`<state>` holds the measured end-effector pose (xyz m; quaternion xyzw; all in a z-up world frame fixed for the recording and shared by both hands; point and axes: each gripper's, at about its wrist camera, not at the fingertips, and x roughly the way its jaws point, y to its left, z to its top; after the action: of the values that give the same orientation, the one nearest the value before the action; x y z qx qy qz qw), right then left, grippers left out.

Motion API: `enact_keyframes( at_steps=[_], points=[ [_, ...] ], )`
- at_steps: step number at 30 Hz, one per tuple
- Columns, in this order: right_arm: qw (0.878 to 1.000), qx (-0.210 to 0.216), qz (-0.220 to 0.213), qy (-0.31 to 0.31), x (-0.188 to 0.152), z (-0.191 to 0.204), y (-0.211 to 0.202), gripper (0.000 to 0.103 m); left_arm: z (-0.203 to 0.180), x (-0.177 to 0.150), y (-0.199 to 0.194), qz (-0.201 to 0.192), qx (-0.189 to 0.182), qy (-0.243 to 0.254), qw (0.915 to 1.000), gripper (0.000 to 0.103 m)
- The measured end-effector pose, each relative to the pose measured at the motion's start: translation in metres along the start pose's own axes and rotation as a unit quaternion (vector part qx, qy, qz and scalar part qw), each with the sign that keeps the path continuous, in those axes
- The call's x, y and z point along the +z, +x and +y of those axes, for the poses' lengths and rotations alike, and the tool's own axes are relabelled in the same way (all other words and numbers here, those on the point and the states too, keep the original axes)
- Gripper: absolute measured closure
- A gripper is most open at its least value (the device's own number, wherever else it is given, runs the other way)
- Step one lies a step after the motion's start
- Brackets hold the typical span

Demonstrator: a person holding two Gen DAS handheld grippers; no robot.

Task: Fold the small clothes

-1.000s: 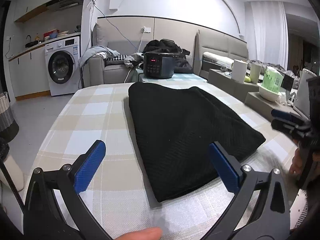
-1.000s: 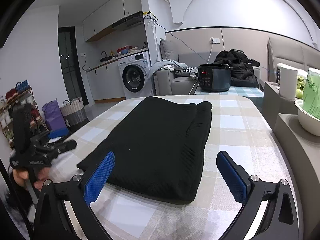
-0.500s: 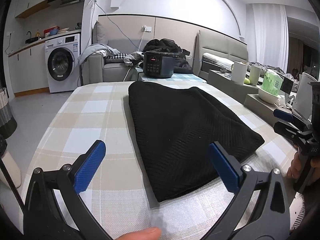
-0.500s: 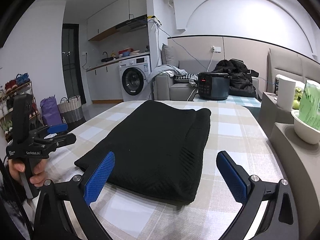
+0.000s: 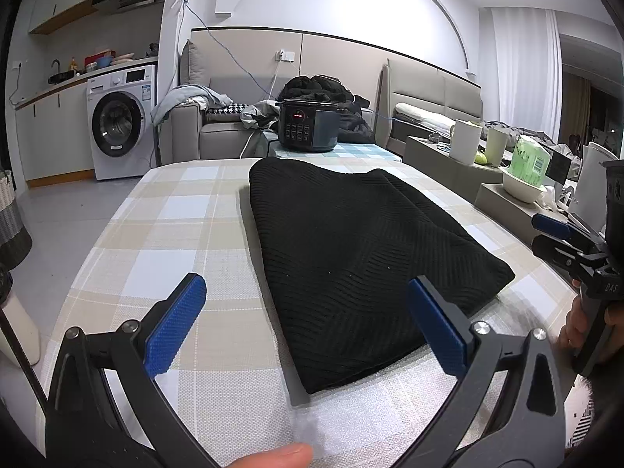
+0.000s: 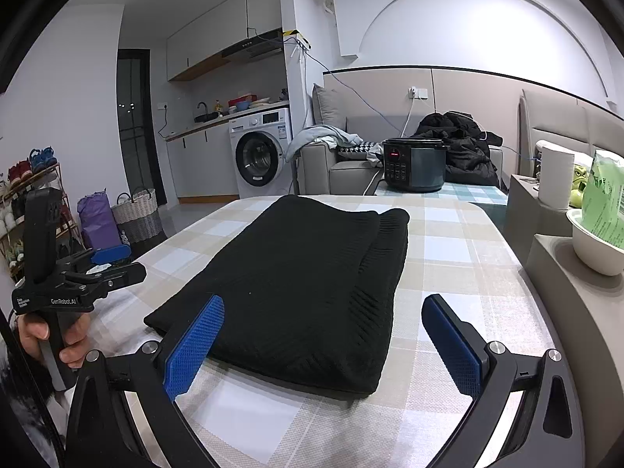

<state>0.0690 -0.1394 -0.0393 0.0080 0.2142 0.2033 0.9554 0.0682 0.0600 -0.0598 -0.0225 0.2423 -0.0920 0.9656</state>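
A black knit garment lies folded flat on the checked tablecloth. My left gripper is open, raised near the table's front edge, with the garment's near corner showing between its blue pads and nothing held. My right gripper is open too, hovering before the garment's near edge. Each gripper appears in the other's view: the right gripper at the right edge, the left gripper at the left edge, both off the cloth and held by a hand.
A dark rice cooker stands beyond the table's far end. A grey ledge on the right carries a white bowl with a green packet and a paper roll. A washing machine and sofa stand behind.
Both grippers have risen and tilted slightly upward, staying open. The garment lies as before, untouched.
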Motion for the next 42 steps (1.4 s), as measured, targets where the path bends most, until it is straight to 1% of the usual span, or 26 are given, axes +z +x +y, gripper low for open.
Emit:
enact_keyframes(
  at_steps=[42],
  points=[
    [1.000,-0.001,0.004,0.001,-0.0022,0.0015,0.0009,0.000,0.0055,0.0003,0.0030,-0.001,-0.006,0.007,1.0000,0.001]
  ],
)
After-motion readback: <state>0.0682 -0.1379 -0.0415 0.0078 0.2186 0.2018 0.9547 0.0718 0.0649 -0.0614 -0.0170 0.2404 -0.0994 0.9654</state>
